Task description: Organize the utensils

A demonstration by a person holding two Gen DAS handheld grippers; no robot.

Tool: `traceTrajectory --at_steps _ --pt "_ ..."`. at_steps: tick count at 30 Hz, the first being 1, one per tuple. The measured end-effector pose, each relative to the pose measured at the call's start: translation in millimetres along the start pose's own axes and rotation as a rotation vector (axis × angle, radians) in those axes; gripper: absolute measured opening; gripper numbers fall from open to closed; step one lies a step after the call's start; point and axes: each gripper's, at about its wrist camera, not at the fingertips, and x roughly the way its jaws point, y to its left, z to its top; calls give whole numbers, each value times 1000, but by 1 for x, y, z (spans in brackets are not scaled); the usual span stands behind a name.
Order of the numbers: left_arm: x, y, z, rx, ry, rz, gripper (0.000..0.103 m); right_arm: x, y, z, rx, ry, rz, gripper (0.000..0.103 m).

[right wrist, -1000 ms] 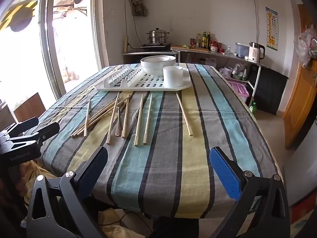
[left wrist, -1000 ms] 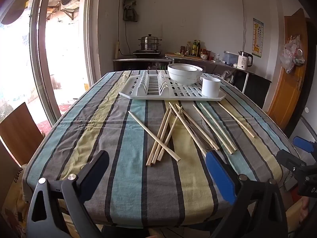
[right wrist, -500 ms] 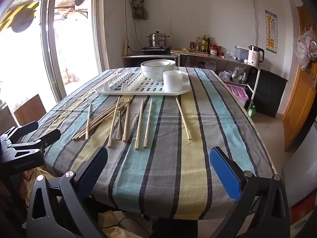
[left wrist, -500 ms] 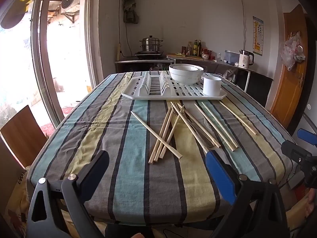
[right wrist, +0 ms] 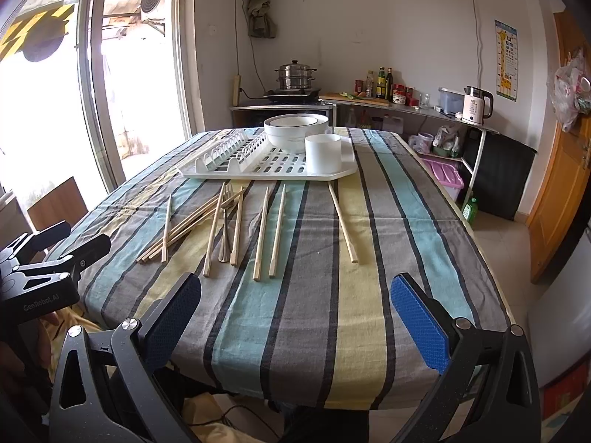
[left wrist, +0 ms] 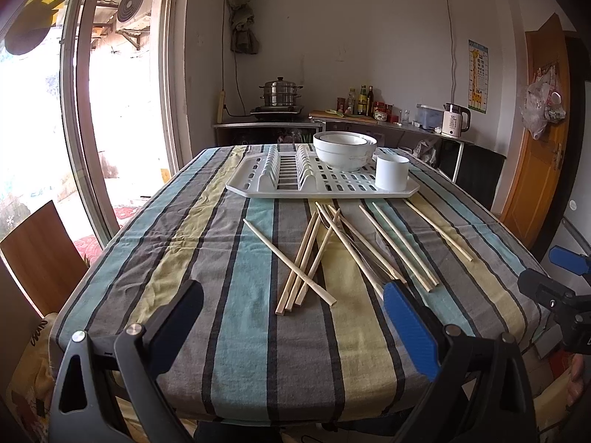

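Both grippers hang wide open and hold nothing, near the edge of the table [left wrist: 122, 258]. The chopsticks [left wrist: 306, 258] lie loose just ahead of the left gripper [left wrist: 291, 317], some crossed over each other. A fork [right wrist: 224, 221] lies among them, ahead and to the left of the right gripper [right wrist: 295, 310]. Farther ahead, the rack [left wrist: 321, 181] holds bowls [left wrist: 343, 149] and a cup [left wrist: 391, 171], likely where the sticks should go.

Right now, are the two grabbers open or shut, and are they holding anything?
Left gripper: open, holding nothing, above the near edge of the table.
Right gripper: open, holding nothing.
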Motion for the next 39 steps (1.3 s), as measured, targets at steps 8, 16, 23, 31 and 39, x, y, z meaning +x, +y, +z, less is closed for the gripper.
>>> traceTrajectory --at_steps 8,16,23,31,39 --pt "0 -3 -1 7 -3 -16 99 -3 0 1 -4 -14 -1 103" --pt "-3 -4 0 3 -18 -21 97 -6 1 2 -5 -28 1 103" --pt "-6 -6 -1 10 -42 -22 95 -10 1 1 -4 -45 9 103" --pt "-6 -6 -3 10 -51 -13 94 -11 0 1 -1 -51 11 103" --pt "-7 -7 -2 14 -51 -17 94 -11 0 1 -1 -51 12 103"
